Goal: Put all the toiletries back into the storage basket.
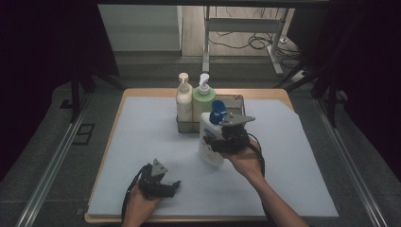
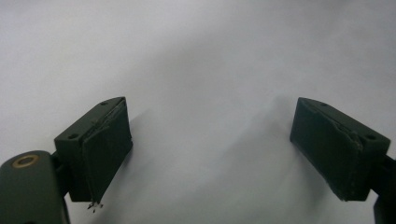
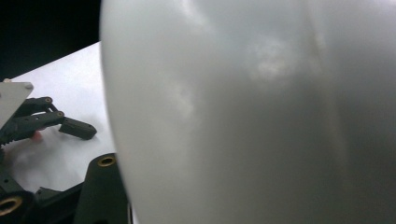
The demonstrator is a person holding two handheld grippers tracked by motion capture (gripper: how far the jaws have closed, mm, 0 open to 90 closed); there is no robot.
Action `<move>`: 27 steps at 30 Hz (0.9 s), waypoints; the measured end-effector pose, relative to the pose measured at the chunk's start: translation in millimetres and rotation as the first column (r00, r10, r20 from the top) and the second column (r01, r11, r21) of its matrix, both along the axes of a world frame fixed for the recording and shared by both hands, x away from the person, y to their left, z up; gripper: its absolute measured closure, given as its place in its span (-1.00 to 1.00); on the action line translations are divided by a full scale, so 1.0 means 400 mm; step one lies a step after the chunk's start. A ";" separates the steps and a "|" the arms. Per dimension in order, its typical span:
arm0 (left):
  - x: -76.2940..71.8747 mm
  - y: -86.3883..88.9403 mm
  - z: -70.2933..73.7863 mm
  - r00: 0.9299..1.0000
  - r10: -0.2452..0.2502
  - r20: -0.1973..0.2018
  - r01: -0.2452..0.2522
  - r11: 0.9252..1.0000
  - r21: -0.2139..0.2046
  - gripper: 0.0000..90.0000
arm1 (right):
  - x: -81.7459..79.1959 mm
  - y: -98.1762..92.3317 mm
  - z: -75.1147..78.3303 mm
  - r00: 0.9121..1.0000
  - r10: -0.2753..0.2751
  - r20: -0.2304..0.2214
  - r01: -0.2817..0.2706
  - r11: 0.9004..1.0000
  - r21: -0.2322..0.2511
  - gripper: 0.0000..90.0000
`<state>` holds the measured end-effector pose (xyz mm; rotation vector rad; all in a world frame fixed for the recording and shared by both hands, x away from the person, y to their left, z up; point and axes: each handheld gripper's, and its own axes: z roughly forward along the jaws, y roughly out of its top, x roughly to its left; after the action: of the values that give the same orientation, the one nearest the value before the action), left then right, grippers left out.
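Your left gripper (image 1: 173,188): it rests low on the white sheet near your edge of the worktop, well apart from the bottles.
Left jaws: they stand wide apart, with only bare white sheet between them in the left gripper view. They hold nothing.
White sheet (image 1: 142,142): it covers most of the worktop (image 1: 142,91), and a thin strip of wood shows at the far edge.
Cream bottle (image 1: 184,101): it stands upright in the left end of the wire rack (image 1: 235,99), with its pump on top.
Green bottle (image 1: 204,101): it stands upright just beside the cream bottle, on its right, in the same rack.
White bottle (image 1: 209,142): you hold it up in front of the rack, tilted a little. It has a blue pump top, and in the right gripper view its pale side (image 3: 252,112) is very close.
Your right gripper (image 1: 213,141): it comes at the white bottle from the right, above the sheet.
Right jaws: they are closed around the white bottle's body, about half way in.
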<state>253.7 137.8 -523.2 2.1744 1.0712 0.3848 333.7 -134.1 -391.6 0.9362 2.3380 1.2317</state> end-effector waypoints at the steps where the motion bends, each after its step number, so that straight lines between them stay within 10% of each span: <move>1: 0.000 0.000 0.000 1.000 0.000 0.000 0.000 1.000 0.000 -0.73 | 0.002 -0.005 0.002 1.000 -0.003 0.003 0.003 1.000 -0.002 -0.11; 27: 0.000 0.000 0.000 1.000 0.000 0.000 0.000 1.000 0.000 -0.73 | 0.052 -0.122 0.075 0.993 -0.115 0.019 0.115 0.993 -0.004 -0.10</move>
<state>253.8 137.8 -523.2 2.1749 1.0714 0.3848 354.5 -182.9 -361.7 1.0376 2.2375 1.1826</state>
